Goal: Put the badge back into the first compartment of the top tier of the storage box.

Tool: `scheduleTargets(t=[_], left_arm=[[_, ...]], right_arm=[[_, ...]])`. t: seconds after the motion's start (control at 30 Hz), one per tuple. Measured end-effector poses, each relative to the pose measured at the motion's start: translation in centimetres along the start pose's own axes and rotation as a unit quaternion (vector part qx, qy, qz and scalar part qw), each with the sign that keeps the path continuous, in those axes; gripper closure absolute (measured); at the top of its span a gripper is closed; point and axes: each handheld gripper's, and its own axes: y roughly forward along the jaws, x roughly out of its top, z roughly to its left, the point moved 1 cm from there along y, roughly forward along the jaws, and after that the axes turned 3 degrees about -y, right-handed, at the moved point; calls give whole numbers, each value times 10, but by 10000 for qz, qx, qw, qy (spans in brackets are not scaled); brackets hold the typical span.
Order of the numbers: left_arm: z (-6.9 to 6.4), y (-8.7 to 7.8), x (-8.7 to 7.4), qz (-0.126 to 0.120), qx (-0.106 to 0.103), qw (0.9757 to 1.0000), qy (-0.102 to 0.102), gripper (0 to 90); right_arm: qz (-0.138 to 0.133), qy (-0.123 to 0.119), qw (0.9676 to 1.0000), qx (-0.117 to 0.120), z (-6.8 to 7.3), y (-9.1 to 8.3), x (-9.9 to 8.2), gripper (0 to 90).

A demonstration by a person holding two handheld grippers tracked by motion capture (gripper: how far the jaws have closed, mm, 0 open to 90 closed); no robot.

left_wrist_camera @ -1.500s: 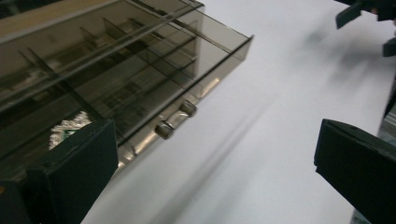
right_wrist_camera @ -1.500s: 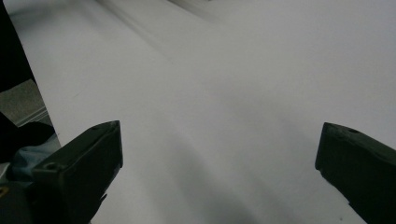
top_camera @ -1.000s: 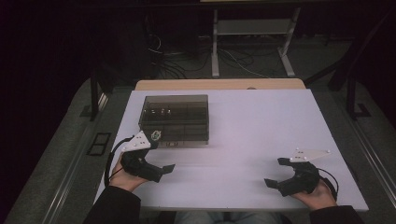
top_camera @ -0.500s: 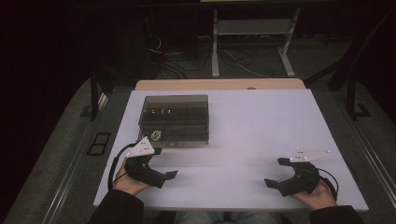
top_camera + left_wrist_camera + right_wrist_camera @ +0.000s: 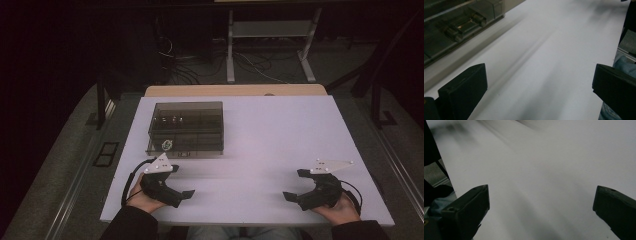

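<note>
Smoked-plastic compartment box: left-rear of white table, lid closed (contents unclear). Left gripper: just in front of box, jaws spread, empty. Right gripper: near right front edge, jaws spread, empty.

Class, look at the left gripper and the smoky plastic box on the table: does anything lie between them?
Nothing visible does. The left gripper, jaws open, sits just in front of the box, and only bare white table separates them; the left gripper view shows the same bare strip up to the box's front edge.
</note>
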Motion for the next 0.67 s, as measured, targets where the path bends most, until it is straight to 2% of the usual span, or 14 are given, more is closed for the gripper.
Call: scheduleTargets(t=[0.47,0.67], left_arm=[[6,14,-11,279,109,9996,-18,0],[7,15,-12,272,141,9995,-36,0]], right_arm=[[-14,-4,10000,6,0,0,0,5],[-18,15,10000,13,0,-1,0,5]])
